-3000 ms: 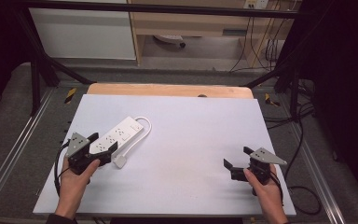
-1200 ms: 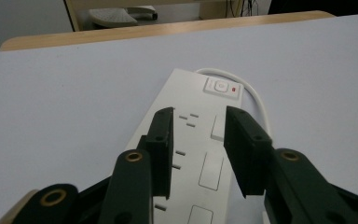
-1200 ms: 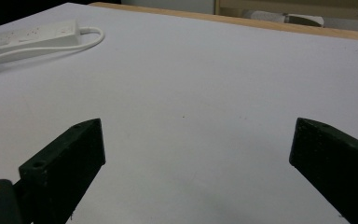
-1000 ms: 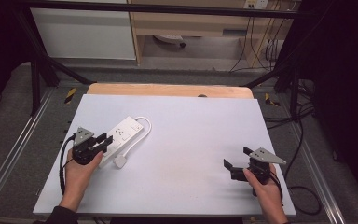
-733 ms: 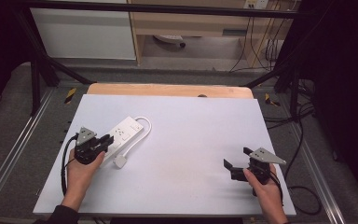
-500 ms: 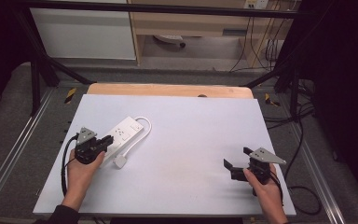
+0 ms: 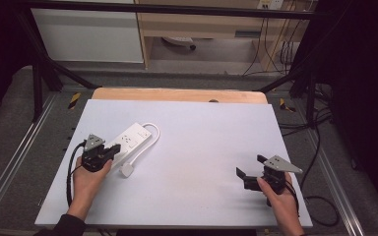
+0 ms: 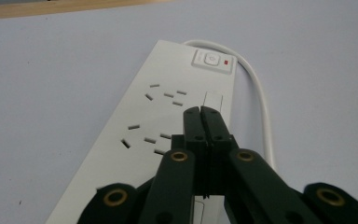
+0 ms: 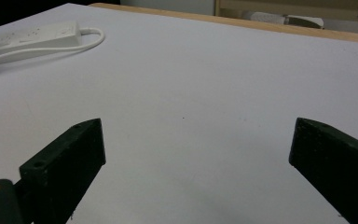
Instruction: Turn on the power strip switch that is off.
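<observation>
A white power strip (image 7: 128, 142) lies at the left of the white table, with its cord (image 7: 150, 140) looping back to a white plug (image 7: 127, 170). My left gripper (image 7: 109, 152) is shut and empty, its tips over the near end of the strip. In the left gripper view the closed jaws hover above the power strip (image 8: 140, 140), near a small socket cover; the strip's switch (image 8: 212, 60) with a red light sits at its far end. My right gripper (image 7: 247, 171) rests open at the right of the table, nothing between its fingers (image 9: 65, 163).
The white tabletop (image 7: 202, 142) sits on a wooden board (image 7: 177, 95) showing along its far edge. Black frame rails run along both sides, and cables hang at the back right. In the right gripper view the power strip (image 9: 32, 32) lies far off at upper left.
My left gripper moved forward and right from the table's left edge onto the near end of the power strip. The right gripper has stayed still.
</observation>
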{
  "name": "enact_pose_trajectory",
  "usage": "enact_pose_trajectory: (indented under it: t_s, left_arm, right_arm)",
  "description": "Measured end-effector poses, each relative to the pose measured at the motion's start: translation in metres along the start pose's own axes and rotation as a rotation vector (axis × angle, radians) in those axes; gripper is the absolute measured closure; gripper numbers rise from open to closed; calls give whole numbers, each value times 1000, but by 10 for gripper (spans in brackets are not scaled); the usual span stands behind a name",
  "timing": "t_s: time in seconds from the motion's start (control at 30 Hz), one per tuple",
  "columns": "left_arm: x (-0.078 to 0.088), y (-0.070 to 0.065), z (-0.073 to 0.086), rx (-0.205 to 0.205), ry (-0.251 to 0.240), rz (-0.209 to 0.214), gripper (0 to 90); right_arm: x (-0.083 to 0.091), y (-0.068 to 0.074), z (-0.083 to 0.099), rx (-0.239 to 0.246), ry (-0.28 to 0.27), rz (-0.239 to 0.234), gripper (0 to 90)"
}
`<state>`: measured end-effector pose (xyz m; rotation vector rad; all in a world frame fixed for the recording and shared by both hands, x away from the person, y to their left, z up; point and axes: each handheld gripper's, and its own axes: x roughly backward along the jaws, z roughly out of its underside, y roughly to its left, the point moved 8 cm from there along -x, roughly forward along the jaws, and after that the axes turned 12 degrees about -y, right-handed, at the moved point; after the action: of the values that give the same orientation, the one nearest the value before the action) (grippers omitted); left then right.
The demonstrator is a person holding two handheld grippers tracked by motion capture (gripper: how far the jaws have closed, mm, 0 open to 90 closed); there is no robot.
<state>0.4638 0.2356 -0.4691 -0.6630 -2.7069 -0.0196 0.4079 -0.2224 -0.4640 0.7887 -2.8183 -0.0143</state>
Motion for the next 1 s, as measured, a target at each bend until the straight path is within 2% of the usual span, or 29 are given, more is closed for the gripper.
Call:
enact_pose_trajectory:
  t_s: [0.23,0.37,0.53,0.63,0.73,1.0]
  left_arm:
    - [-7,-3,0,8,11,25,899]
    - [-13,-5,2,-17,40,28,899]
    - [-17,-7,1,-22,40,28,899]
    - [-20,-10,2,-63,60,26,899]
    - [-21,-10,2,-73,67,26,899]
    - [-23,-8,4,-73,84,13,899]
  right_arm:
    - [0,0,0,0,-1,-1,39]
    - [1,0,0,-1,-2,-1,40]
    - [1,0,-1,-1,-4,-2,40]
    - [1,-1,-1,-3,-6,0,39]
    - [1,-2,-1,-4,-6,-1,39]
    - [2,-2,-1,-3,-5,-1,39]
